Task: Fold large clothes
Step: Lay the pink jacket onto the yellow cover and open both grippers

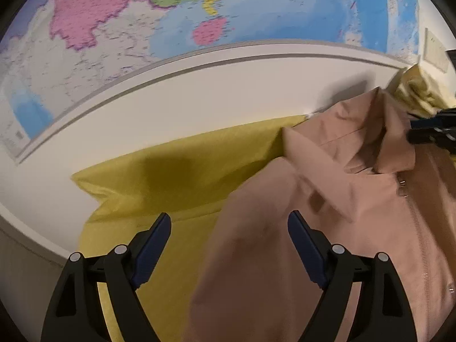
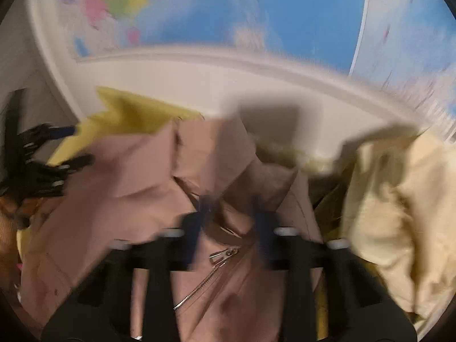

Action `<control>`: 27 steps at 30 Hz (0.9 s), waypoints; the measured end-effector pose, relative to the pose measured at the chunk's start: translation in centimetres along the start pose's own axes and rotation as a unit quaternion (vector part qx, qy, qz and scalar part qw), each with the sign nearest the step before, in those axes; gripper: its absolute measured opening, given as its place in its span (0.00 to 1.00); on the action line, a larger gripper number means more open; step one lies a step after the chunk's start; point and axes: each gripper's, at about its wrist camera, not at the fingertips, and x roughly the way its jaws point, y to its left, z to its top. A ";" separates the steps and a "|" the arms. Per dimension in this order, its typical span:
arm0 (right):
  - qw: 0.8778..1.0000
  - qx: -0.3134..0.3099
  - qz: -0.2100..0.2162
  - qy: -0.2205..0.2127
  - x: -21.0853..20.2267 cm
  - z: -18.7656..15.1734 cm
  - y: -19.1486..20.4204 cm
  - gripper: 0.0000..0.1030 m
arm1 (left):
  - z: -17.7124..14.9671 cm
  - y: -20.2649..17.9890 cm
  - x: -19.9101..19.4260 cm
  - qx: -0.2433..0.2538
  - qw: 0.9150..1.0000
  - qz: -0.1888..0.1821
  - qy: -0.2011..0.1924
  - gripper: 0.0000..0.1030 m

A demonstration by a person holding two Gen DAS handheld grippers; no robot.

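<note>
A tan zip-up jacket (image 1: 327, 228) with a collar lies on a yellow cloth (image 1: 171, 176). My left gripper (image 1: 229, 225) is open above the jacket's left shoulder and sleeve, holding nothing. My right gripper (image 2: 229, 208) is blurred by motion; its fingers stand partly apart over the jacket's collar and zipper (image 2: 211, 273), and I cannot tell whether they grip cloth. The right gripper also shows at the right edge of the left wrist view (image 1: 433, 131), near the collar. The left gripper shows at the left of the right wrist view (image 2: 54, 145).
A cream garment (image 2: 399, 213) is heaped to the right of the jacket. A white wall ledge (image 1: 199, 91) and a coloured wall map (image 1: 171, 8) stand behind the yellow cloth. The jacket (image 2: 128, 199) fills the middle of the right wrist view.
</note>
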 end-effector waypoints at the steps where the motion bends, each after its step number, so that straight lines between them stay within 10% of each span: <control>1: 1.000 0.017 0.001 0.007 1.1 0.5 -1.0 0.03 | -0.4 0.4 0.0 -0.002 1.000 0.001 0.003 0.79; 8: 0.993 0.113 0.005 -0.019 0.0 -1.1 -5.2 0.14 | -4.7 5.9 -1.5 -0.042 0.999 -0.013 0.018 0.79; 11: 0.994 0.093 0.004 -0.054 -3.3 -2.6 -4.5 0.64 | -7.7 8.1 -2.3 -0.062 0.996 -0.050 0.038 0.79; 16: 0.995 0.059 0.041 -0.069 -7.9 -8.2 -3.5 0.76 | -13.5 9.0 -4.7 -0.080 0.975 -0.203 0.031 0.81; 22: 0.993 0.083 0.075 -0.024 -8.3 -17.5 -3.6 0.82 | -18.7 6.5 -5.6 -0.059 0.971 -0.222 0.062 0.82; 24: 0.990 0.109 0.085 -0.014 -8.7 -21.0 -4.6 0.84 | -19.3 6.0 -6.3 -0.054 0.973 -0.219 0.050 0.33; 26: 0.988 0.129 0.090 -0.008 -9.2 -23.7 -4.7 0.84 | -18.8 6.1 -6.7 -0.070 0.978 -0.189 0.052 0.02; 27: 0.987 0.134 0.087 -0.003 -10.4 -25.2 -5.0 0.84 | -18.5 5.8 -6.8 -0.071 0.984 -0.156 0.046 0.02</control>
